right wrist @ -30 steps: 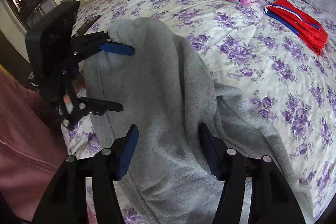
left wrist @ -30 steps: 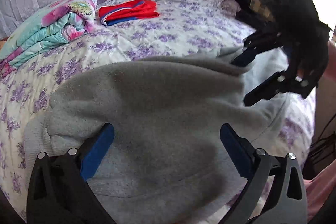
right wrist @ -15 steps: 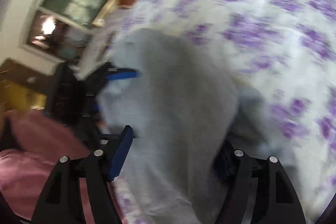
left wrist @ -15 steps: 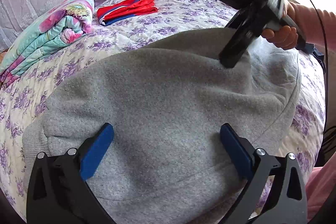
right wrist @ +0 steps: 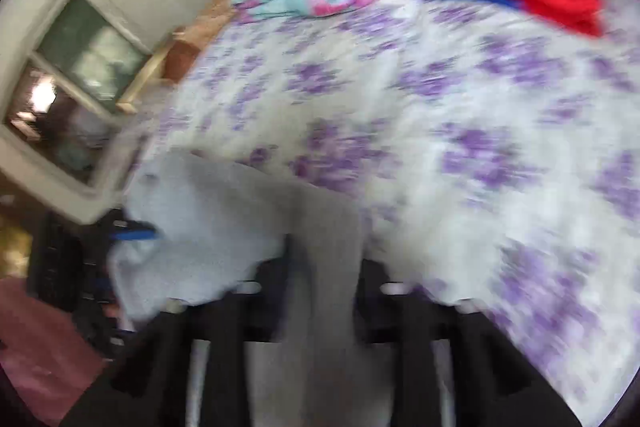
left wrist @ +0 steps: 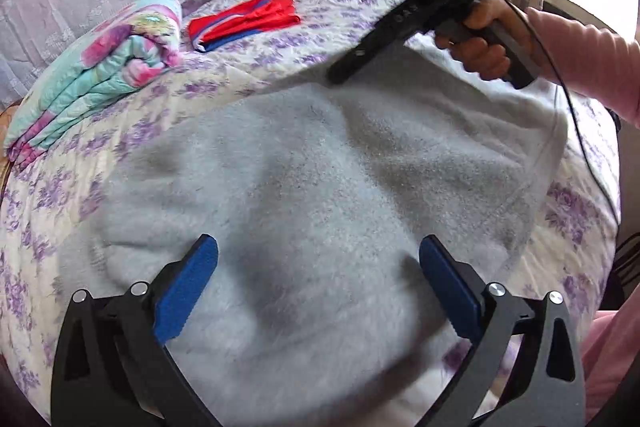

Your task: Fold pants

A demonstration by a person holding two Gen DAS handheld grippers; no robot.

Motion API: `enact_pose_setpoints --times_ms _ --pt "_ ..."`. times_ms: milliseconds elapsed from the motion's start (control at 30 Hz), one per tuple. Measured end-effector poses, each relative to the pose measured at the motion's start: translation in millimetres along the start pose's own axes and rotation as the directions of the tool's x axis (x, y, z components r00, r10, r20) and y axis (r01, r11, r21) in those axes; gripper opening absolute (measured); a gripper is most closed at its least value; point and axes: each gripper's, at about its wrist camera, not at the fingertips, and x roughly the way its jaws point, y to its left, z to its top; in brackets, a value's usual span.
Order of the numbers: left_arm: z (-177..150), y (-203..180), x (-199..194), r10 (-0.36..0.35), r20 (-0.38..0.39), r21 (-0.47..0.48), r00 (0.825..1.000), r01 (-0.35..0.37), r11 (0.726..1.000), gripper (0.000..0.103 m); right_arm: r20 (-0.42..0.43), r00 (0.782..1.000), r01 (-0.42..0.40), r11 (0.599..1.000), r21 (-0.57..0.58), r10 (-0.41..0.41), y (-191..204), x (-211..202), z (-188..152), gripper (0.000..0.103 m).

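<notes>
Grey fleece pants point(left wrist: 320, 187) lie spread on the flowered bed. My left gripper point(left wrist: 318, 281) is open just above the near part of the pants, its blue pads wide apart with nothing between them. In the left wrist view the right gripper point(left wrist: 340, 77) reaches down to the far edge of the pants, held by a hand in a pink sleeve. The right wrist view is blurred; grey cloth point(right wrist: 320, 287) runs between my right fingers, which look closed on it. The left gripper's blue pad point(right wrist: 136, 235) shows at the left there.
A folded red and blue garment point(left wrist: 244, 21) and a folded flowered quilt point(left wrist: 104, 67) lie at the far side of the bed point(left wrist: 60, 187). A window point(right wrist: 72, 83) is at the left in the right wrist view. A cable point(left wrist: 580, 131) trails from the right gripper.
The right gripper closed on the pants' far edge and swung up and across the bed. The pants have flattened and spread. My left gripper has stayed open.
</notes>
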Motion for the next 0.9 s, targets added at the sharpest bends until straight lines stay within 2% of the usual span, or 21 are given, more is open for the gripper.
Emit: enact_pose_setpoints --times_ms 33,100,167,233,333,400,467,567,600,633,667,700,733,800,900 --pt "-3.5 8.6 -16.7 0.009 0.031 -0.012 0.999 -0.008 1.000 0.098 0.048 0.993 0.113 0.993 -0.042 -0.111 10.7 -16.8 -7.8 0.068" --pt "-10.8 27.7 -47.3 0.050 0.086 -0.048 0.995 -0.046 0.998 0.098 0.109 0.981 0.173 0.979 -0.110 -0.162 35.6 -42.5 -22.3 0.068" --pt "-20.3 54.8 -75.8 0.111 0.121 -0.128 0.986 -0.096 0.987 0.098 0.176 0.977 0.147 0.978 -0.145 -0.120 73.9 -63.1 -36.1 0.068" --pt "-27.8 79.5 -88.2 0.164 0.109 -0.220 0.980 -0.137 0.966 0.098 0.230 0.973 0.092 0.964 -0.248 -0.033 124.3 -67.3 -50.6 0.068" --pt "-36.9 105.9 -92.3 0.257 0.031 -0.348 0.966 -0.230 0.909 0.098 0.221 0.974 0.051 0.918 -0.394 0.041 194.2 -34.7 -52.5 0.067" --pt "-43.0 112.9 -94.2 0.283 -0.002 -0.399 0.959 -0.260 0.879 0.098 0.179 0.980 0.015 0.878 -0.479 0.081 233.2 -3.4 -52.8 0.066" --pt "-52.5 116.1 -100.3 0.295 -0.017 -0.434 0.955 -0.273 0.859 0.098 0.158 0.986 0.042 0.844 -0.535 0.052 261.7 26.3 -51.8 0.066" --pt "-65.9 117.7 -110.4 0.309 -0.028 -0.457 0.951 -0.287 0.842 0.098 0.135 0.989 0.125 0.815 -0.566 -0.058 284.3 69.6 -44.5 0.063" --pt "-71.7 119.0 -114.2 0.313 -0.031 -0.463 0.949 -0.291 0.837 0.098 0.119 0.988 0.147 0.809 -0.568 -0.096 285.6 80.2 -42.7 0.047" --pt "-77.2 120.5 -117.0 0.320 -0.039 -0.468 0.947 -0.300 0.831 0.098 0.093 0.987 0.158 0.808 -0.568 -0.128 284.5 89.5 -41.6 0.037" --pt "-82.2 121.8 -119.1 0.331 -0.049 -0.471 0.942 -0.314 0.825 0.098 0.076 0.991 0.133 0.823 -0.552 -0.109 283.4 89.1 -38.9 0.029" --pt "-87.4 123.4 -121.6 0.342 -0.056 -0.473 0.938 -0.326 0.819 0.098 0.067 0.995 0.102 0.845 -0.525 -0.079 282.0 84.3 -35.2 0.014" --pt "-93.1 125.5 -124.0 0.353 -0.065 -0.477 0.933 -0.340 0.810 0.098 0.080 0.995 0.093 0.861 -0.501 -0.061 282.5 73.4 -32.5 0.014" --pt "-101.6 131.8 -125.0 0.351 -0.077 -0.495 0.933 -0.342 0.799 0.098 0.146 0.989 0.089 0.856 -0.509 -0.016 293.4 45.0 -36.8 0.014" --pt "-107.1 140.6 -121.2 0.338 -0.083 -0.520 0.937 -0.330 0.788 0.098 0.133 0.991 0.047 0.854 -0.518 0.026 299.1 37.5 -55.6 0.014"
